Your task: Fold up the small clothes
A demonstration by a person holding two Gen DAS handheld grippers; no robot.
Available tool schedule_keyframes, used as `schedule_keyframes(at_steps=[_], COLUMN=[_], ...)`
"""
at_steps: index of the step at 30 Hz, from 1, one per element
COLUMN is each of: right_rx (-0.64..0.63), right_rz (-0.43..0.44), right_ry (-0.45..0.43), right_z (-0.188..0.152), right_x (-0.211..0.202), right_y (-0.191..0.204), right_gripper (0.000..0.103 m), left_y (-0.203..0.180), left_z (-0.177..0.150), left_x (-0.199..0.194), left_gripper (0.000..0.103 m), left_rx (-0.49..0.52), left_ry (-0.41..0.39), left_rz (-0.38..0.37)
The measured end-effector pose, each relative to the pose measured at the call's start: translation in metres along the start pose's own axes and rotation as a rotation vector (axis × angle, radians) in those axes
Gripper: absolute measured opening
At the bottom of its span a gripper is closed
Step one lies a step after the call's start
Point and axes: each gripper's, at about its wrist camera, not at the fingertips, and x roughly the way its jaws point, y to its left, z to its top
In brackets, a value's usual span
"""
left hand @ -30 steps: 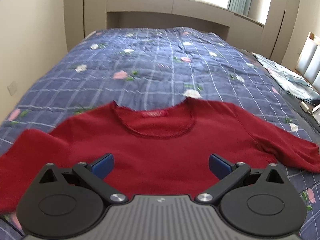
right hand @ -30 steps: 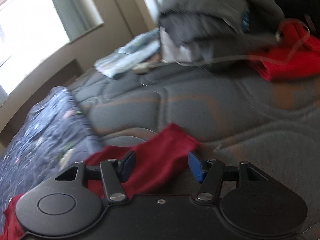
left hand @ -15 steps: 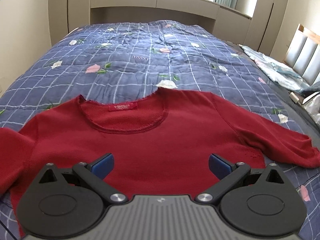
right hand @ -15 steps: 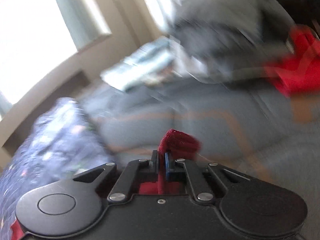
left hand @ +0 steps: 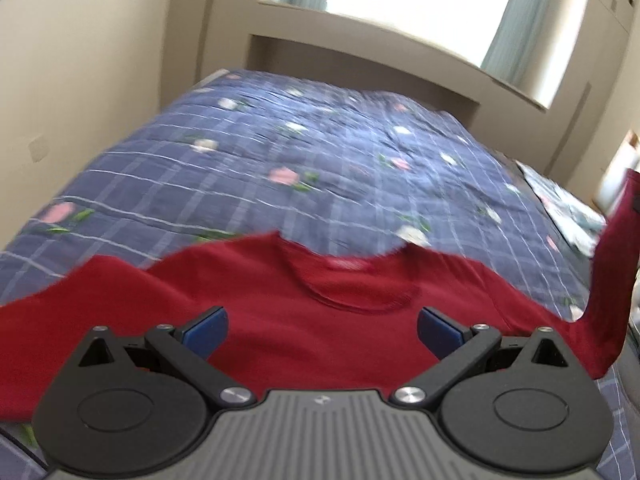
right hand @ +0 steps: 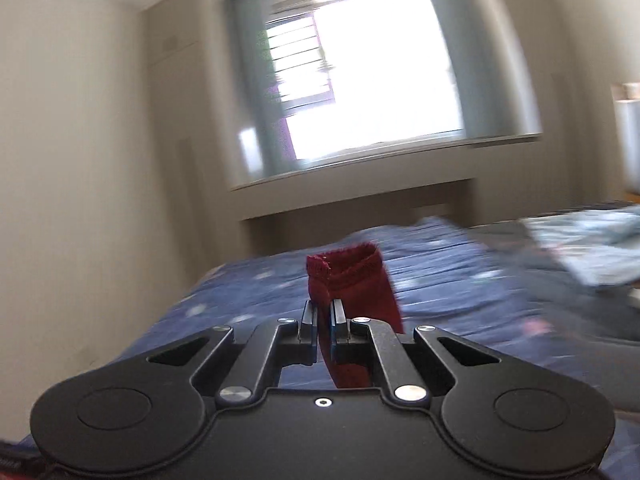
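A small red sweater [left hand: 320, 320] lies face up on the blue checked bedspread [left hand: 320, 168], neckline towards the window. My left gripper [left hand: 322, 330] hovers open over its chest, nothing between the blue pads. The sweater's right sleeve [left hand: 612, 280] rises steeply off the bed at the right edge of the left wrist view. In the right wrist view my right gripper [right hand: 323, 320] is shut on that sleeve's cuff [right hand: 348, 280], which sticks up past the fingertips, well above the bed.
The flowered bedspread [right hand: 440, 256] stretches back to a boxed ledge under the window. A pale blue cloth [right hand: 588, 236] lies on the grey mattress at the right. A beige wall runs close along the bed's left side.
My right gripper closed on the sleeve cuff, then swung up and round to face the window, lifting the sleeve. My left gripper stayed open, shifting and tilting over the sweater.
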Motion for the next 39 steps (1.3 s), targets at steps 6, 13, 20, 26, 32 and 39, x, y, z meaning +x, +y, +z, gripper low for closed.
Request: schedule_keyframes(at_steps=[6,13,20,26,32,39], right_rx=[-0.085,-0.219,-0.352,-0.373,-0.480,-0.643], right_rz=[0.177,0.281,0.309,0.342,0.281,-0.073], right_ry=[0.107,0.283,0.388,0.408,0.365,0.287], right_z=[-0.041,-0.116,-0.170,-0.176,-0.172,-0.179], right_x=[0.034,0.056,0.058,0.052,0.019,-0.019], right_y=[0.080,0.158,0.194,0.181,0.142,0.066], right_gripper=[0.005,0.005,0.005,0.048,0.087,0.102], left_y=[0.059,0.110,0.126,0.113,0.086,0.042], left_z=[0.011,0.012,0.001,-0.008,-0.011,-0.024], left_x=[-0.023,-0.033,-0.013,0.010,0.030,0.063], left_gripper=[0.103,0.103,0.103,0.103,0.103,0.103], left_rx=[-0.092,-0.143,-0.173,-0.150,-0.109,-0.033], left_ry=[-0.032,-0.045,-0.017,0.007,0.007,0.015], left_rz=[0.077,0.143,0.153,0.132,0.073,0.044])
